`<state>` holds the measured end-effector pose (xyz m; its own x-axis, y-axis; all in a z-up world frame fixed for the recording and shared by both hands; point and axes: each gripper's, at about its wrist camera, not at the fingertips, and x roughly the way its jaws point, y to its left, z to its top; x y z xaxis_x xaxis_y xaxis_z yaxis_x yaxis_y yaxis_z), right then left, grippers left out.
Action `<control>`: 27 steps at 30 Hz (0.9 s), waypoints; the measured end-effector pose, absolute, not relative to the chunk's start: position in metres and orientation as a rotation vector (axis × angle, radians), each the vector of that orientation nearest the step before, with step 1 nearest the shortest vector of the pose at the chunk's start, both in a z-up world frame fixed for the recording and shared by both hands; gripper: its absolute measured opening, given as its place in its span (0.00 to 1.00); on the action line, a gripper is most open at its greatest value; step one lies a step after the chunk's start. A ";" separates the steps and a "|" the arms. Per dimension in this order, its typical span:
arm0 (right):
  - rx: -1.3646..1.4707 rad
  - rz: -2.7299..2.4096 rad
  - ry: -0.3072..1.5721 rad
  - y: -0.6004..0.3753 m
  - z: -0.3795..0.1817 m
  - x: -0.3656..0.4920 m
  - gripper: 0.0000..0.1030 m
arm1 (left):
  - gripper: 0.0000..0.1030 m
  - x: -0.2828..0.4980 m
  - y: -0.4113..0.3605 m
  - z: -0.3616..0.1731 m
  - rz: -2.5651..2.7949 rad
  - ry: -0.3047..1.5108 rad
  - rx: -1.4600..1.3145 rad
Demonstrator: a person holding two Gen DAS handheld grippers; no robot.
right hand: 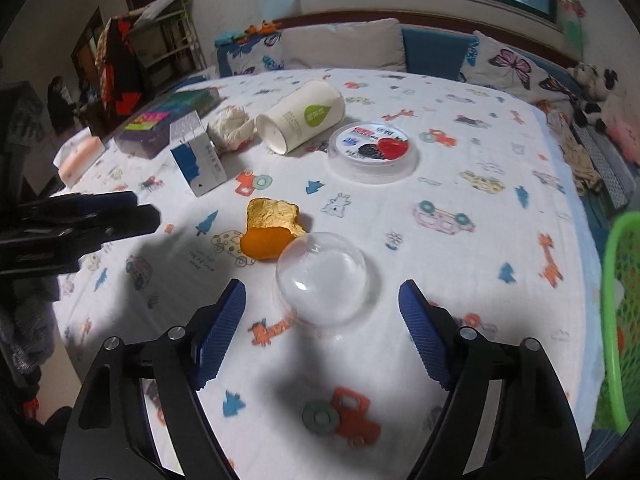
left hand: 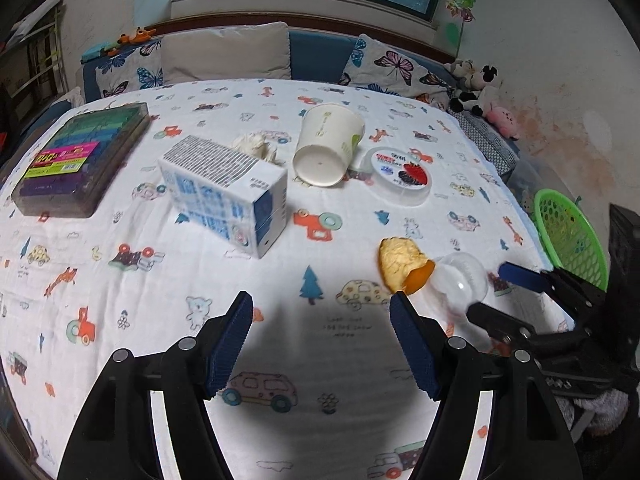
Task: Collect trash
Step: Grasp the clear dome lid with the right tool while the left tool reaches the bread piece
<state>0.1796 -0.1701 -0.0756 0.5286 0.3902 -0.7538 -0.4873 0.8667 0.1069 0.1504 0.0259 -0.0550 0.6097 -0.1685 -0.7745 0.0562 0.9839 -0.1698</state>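
1. My right gripper [right hand: 322,330] is released, jaws spread wide, with the clear plastic dome [right hand: 326,278] sitting on the counter [right hand: 480,280] just ahead of the gap between them. Nothing is gripped.
2. My left gripper [left hand: 320,340] is likewise released and empty, hovering over bare cloth just left of the dome.
3. Step in hand, as I judge it: pick the dome. I would advance the right gripper until both pads bracket the dome's widest part, low near its rim, then close gently; the thin plastic will likely flex or squirt out under a hard pinch.
4. The orange peel [right hand: 272,228] lies touching or nearly touching the dome's far-left side. I would keep the left pad clear of it.
5. The green basket [right hand: 622,320] stands right of the dome, at the counter's edge; I take it as the drop point.
6. Beyond the dome lie a round lidded tub [right hand: 374,152], a tipped paper cup [right hand: 300,118], a crumpled tissue [right hand: 232,126] and a carton [right hand: 198,156].
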 end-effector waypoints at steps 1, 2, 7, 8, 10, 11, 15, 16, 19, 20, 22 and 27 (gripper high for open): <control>-0.123 0.528 0.872 -0.169 -0.077 0.181 0.73 | 0.67 0.150 0.026 -0.056 -0.132 0.908 -0.132; -0.125 0.530 0.875 -0.166 -0.079 0.183 0.73 | 0.67 0.149 0.026 -0.058 -0.135 0.912 -0.128; -0.147 0.525 0.904 -0.160 -0.089 0.191 0.58 | 0.67 0.149 0.021 -0.065 -0.171 0.929 -0.106; -0.150 0.520 0.904 -0.160 -0.090 0.191 0.57 | 0.67 0.150 0.019 -0.066 -0.177 0.929 -0.099; -0.143 0.519 0.904 -0.162 -0.091 0.191 0.56 | 0.67 0.152 0.012 -0.067 -0.201 0.930 -0.081; -0.138 0.516 0.905 -0.164 -0.090 0.190 0.56 | 0.67 0.153 0.009 -0.068 -0.211 0.931 -0.069; -0.106 0.506 0.905 -0.175 -0.087 0.187 0.56 | 0.67 0.160 -0.006 -0.072 -0.262 0.934 -0.018; -0.095 0.506 0.906 -0.178 -0.085 0.185 0.56 | 0.67 0.162 -0.010 -0.073 -0.275 0.937 -0.010; -0.074 0.496 0.900 -0.189 -0.079 0.180 0.56 | 0.67 0.170 -0.020 -0.076 -0.309 0.947 0.019; -0.063 0.494 0.898 -0.193 -0.077 0.178 0.56 | 0.68 0.172 -0.023 -0.076 -0.321 0.947 0.029; -0.040 0.486 0.895 -0.202 -0.073 0.175 0.56 | 0.69 0.179 -0.032 -0.078 -0.342 0.948 0.047; 0.011 0.457 0.879 -0.226 -0.062 0.164 0.56 | 0.69 0.196 -0.043 -0.085 -0.364 0.957 0.088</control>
<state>0.1643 -0.2261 -0.0621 0.5479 0.3907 -0.7397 -0.3815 0.9036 0.1947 0.1965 -0.0428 -0.0852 0.5205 -0.2644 -0.8119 0.3415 0.9359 -0.0859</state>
